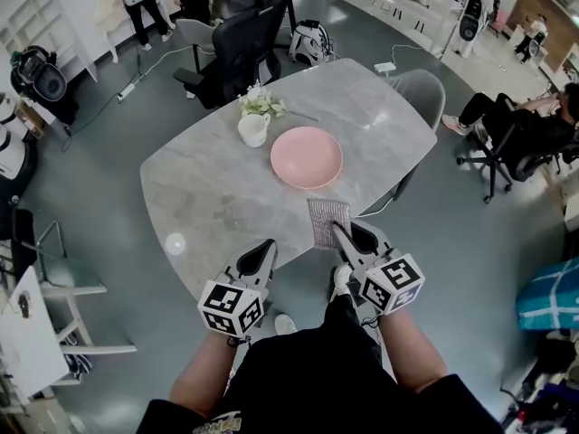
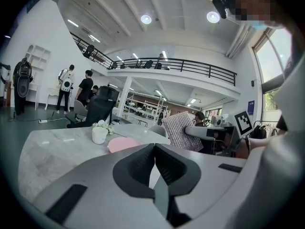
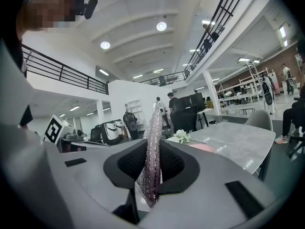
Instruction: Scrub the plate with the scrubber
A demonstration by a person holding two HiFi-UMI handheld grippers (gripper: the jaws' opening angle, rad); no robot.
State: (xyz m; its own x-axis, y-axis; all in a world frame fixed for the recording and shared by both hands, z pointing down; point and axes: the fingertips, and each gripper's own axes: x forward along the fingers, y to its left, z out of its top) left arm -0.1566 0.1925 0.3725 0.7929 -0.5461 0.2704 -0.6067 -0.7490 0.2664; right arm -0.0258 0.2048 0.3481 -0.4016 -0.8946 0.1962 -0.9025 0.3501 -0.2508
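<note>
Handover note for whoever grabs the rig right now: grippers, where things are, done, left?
Left gripper: shut, empty, hovering off the table's near edge.
Right gripper: shut on the scrubber, which is held upright by the near edge, short of the plate.
Pink plate: flat on the table mid-top, beside a white cup of flowers, with nothing touching it.
Done: scrubber in hand.
Left: bring the scrubber onto the plate and scrub; the left gripper may need to steady the plate.
</note>
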